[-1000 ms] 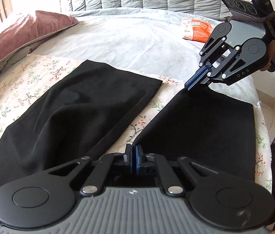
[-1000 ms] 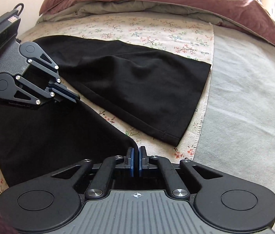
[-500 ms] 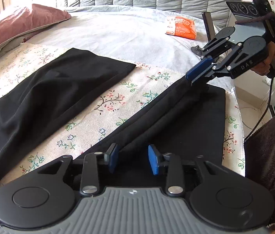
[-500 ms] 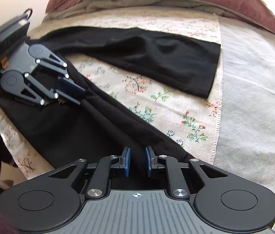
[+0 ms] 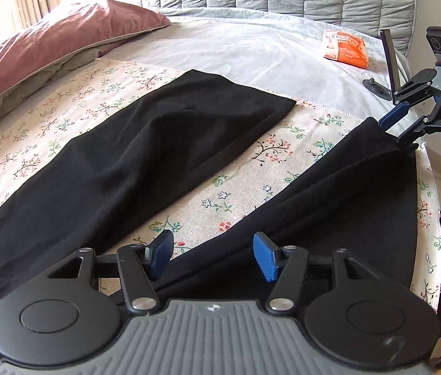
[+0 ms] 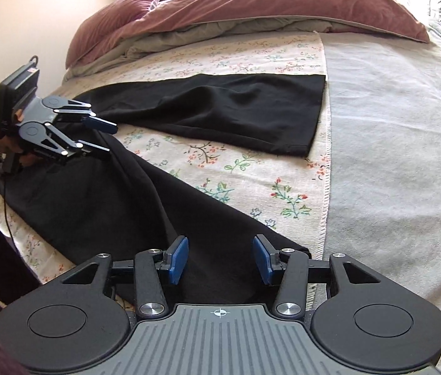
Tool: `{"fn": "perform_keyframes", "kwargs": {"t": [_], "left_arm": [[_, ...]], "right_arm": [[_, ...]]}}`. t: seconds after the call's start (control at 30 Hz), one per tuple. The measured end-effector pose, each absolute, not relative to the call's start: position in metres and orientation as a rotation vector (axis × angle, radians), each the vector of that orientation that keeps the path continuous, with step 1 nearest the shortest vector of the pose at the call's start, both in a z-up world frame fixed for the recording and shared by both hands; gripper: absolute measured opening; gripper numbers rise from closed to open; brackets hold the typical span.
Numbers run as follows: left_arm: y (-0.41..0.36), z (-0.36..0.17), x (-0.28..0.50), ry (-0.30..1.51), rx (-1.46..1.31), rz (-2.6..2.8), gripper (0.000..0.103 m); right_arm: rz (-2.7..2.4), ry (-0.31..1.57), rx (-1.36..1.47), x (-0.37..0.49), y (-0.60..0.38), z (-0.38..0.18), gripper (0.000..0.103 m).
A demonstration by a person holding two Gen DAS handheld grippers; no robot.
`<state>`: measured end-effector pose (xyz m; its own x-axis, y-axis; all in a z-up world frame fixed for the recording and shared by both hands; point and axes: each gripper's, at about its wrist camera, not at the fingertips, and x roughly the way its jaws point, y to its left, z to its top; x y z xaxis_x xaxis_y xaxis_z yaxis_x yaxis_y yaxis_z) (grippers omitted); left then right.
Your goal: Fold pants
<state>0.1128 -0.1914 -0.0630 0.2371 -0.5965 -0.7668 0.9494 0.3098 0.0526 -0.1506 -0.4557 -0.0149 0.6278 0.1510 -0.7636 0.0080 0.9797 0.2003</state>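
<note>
Black pants [image 5: 164, 156] lie on a floral cloth [image 5: 239, 181] on the bed, legs spread apart in a V. One leg [image 6: 226, 109] lies flat. The other leg [image 5: 345, 193] lies bunched along the bed's near edge [image 6: 126, 200]. My left gripper [image 5: 212, 256] is open, its blue pads on either side of that leg near the crotch. My right gripper [image 6: 220, 257] is open over the hem end of the same leg. Each gripper shows in the other's view: the right [image 5: 403, 125], the left [image 6: 103, 136].
A maroon pillow [image 5: 48, 47] and grey duvet lie at the head side. An orange packet [image 5: 345, 48] and a small phone stand [image 5: 387, 62] sit on the grey blanket [image 6: 392, 156]. The bed edge runs just beside the bunched leg.
Both grippers were shut on the near pant leg a second ago. They pulled it away from the other leg toward the bed edge, then opened and let it go.
</note>
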Motion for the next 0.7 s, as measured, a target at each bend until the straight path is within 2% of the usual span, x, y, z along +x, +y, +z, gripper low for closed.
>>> {"fn": "perform_keyframes", "kwargs": {"t": [0.17, 0.23, 0.3, 0.33, 0.37, 0.4, 0.7], "left_arm": [[-0.193, -0.067, 0.112, 0.735, 0.657, -1.169, 0.068], [-0.193, -0.069, 0.110, 0.730, 0.681, -1.166, 0.060], [-0.193, -0.071, 0.109, 0.728, 0.698, -1.152, 0.039], [-0.192, -0.071, 0.109, 0.727, 0.702, -1.141, 0.032], [-0.190, -0.070, 0.109, 0.711, 0.705, -1.129, 0.012], [-0.189, -0.069, 0.107, 0.681, 0.708, -1.113, 0.009], [-0.208, -0.060, 0.116, 0.484, 0.625, -0.851, 0.010]], "right_arm": [[0.137, 0.924, 0.175, -0.150, -0.444, -0.019, 0.046], [0.120, 0.950, 0.130, -0.147, -0.438, -0.024, 0.046], [0.081, 0.993, 0.074, -0.144, -0.434, -0.030, 0.043], [0.066, 1.015, 0.042, -0.143, -0.432, -0.034, 0.038], [0.054, 1.021, 0.009, -0.142, -0.429, -0.035, 0.022], [0.039, 1.017, -0.015, -0.141, -0.428, -0.034, 0.006], [-0.216, 0.895, -0.036, -0.085, -0.466, -0.001, 0.004]]}}
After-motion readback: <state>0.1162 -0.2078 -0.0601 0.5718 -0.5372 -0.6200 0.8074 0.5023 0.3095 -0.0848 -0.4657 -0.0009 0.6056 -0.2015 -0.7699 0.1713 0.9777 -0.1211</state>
